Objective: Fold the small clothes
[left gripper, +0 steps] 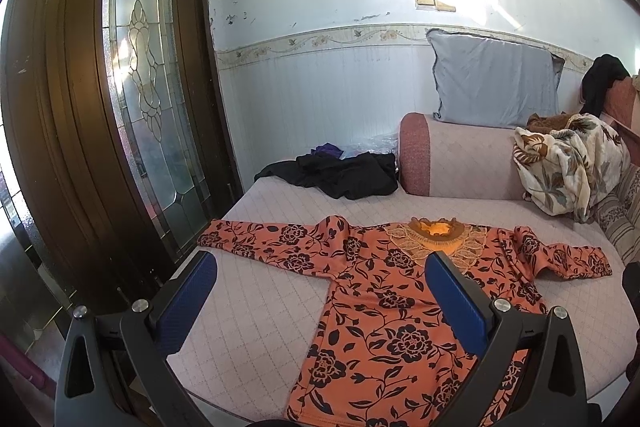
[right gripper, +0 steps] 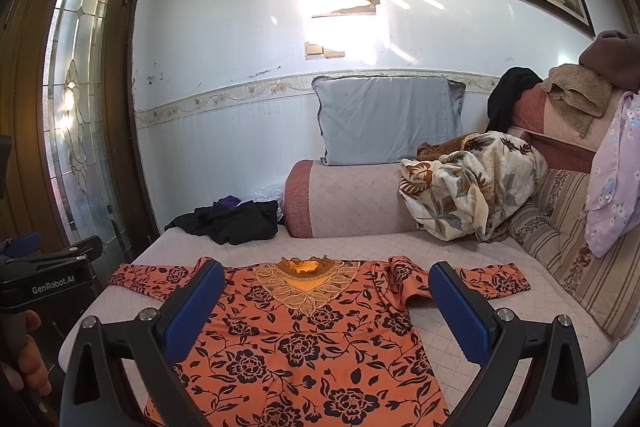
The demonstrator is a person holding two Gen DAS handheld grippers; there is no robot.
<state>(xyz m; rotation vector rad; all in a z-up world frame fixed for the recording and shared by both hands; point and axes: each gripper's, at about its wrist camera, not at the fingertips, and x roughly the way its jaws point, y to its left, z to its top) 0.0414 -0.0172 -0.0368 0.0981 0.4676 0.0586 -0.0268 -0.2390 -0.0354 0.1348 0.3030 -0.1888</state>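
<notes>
Orange floral top [left gripper: 384, 323] lies spread flat, front up, on the quilted sofa seat [left gripper: 256, 307], sleeves stretched out to both sides and its lace collar [left gripper: 436, 239] toward the sofa's arm bolster [left gripper: 460, 163]. Left of the top hangs the left gripper [left gripper: 320, 301], fingers wide apart, holding nothing. Beyond the top, a black garment pile [left gripper: 340, 175] sits beside the bolster. Over the top's right half hovers the right gripper [right gripper: 326, 311], fingers also spread and empty. Right of the top, a leaf-print blanket [right gripper: 468, 187] lies bunched against the bolster.
</notes>
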